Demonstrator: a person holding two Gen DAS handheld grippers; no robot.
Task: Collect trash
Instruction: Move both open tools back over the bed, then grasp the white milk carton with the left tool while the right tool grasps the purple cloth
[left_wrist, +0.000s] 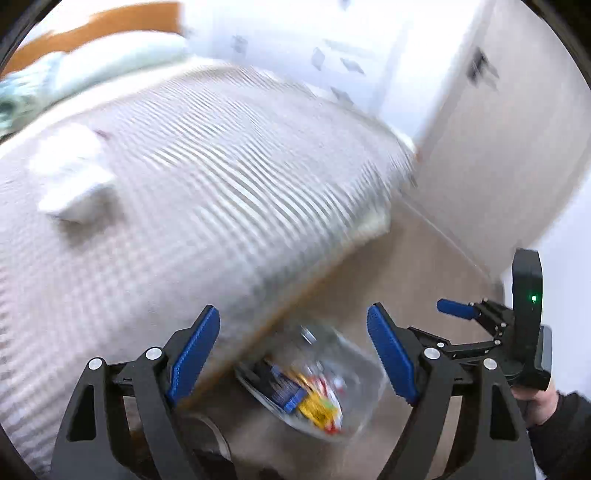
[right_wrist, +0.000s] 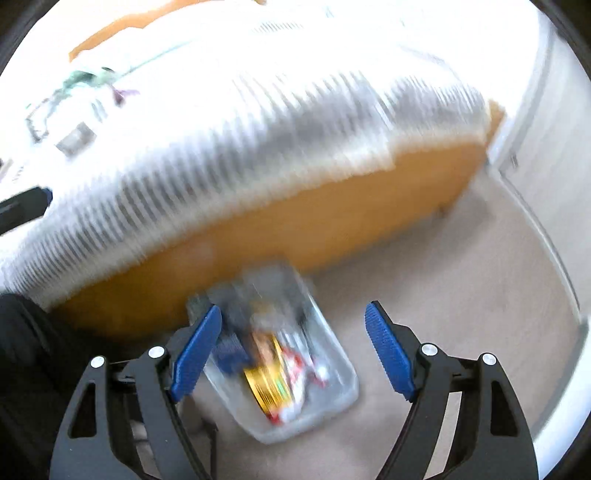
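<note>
Though blur kills any label text, clear bin (right_wrist: 295, 369) sits on floor (right_wrist: 443, 295) beside bed (right_wrist: 258, 147) — long axis near-right to far-left, wrappers (right_wrist: 273, 387) inside. Left gripper (left_wrist: 293, 354) and right gripper (right_wrist: 293, 354) both spread wide, holding nothing — above the bin.

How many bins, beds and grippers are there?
Clear bin with blurry trash in it: 1
Bed: 1
Grippers, both open and empty: 2, left gripper and right gripper
Total: 4
</note>
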